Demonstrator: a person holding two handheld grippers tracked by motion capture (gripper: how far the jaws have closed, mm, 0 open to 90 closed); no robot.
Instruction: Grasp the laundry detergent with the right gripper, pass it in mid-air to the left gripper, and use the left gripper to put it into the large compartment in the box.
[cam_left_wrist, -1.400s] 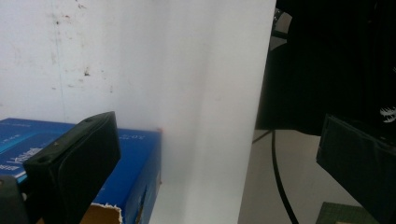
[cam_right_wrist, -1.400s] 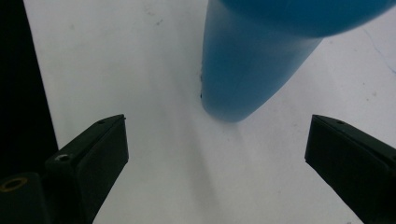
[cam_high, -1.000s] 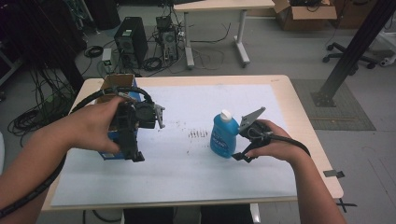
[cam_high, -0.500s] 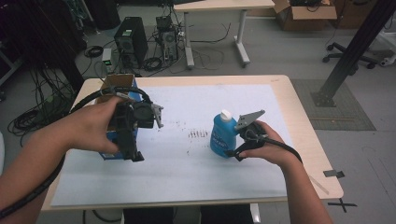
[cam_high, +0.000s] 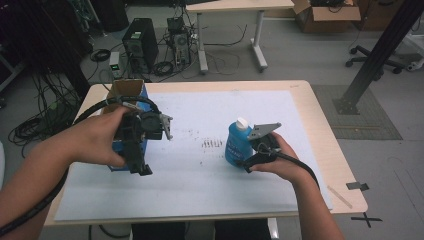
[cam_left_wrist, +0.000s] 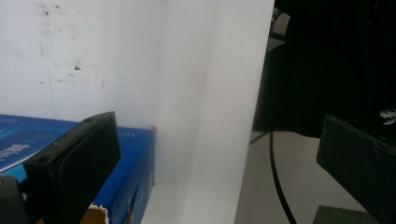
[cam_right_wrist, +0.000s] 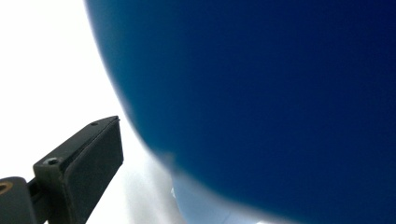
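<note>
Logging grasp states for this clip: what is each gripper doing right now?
Left gripper: open, jaws wide apart beside the blue box, holding nothing.
Right gripper: pressed up to the blue bottle; grip cannot be told.

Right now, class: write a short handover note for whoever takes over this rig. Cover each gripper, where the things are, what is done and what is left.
Left gripper: jaws open, one jaw over the blue box at the table's left side, nothing gripped.
Right gripper: pressed up to the blue bottle; whether it has closed on it cannot be told.
Bottle: upright on the white sheet, right of centre, white cap on.
Box: on the sheet's left edge, top flaps open.
Done: both grippers are at their things.
Left: probably grip the bottle and carry it to the box, though that is a guess.
</note>
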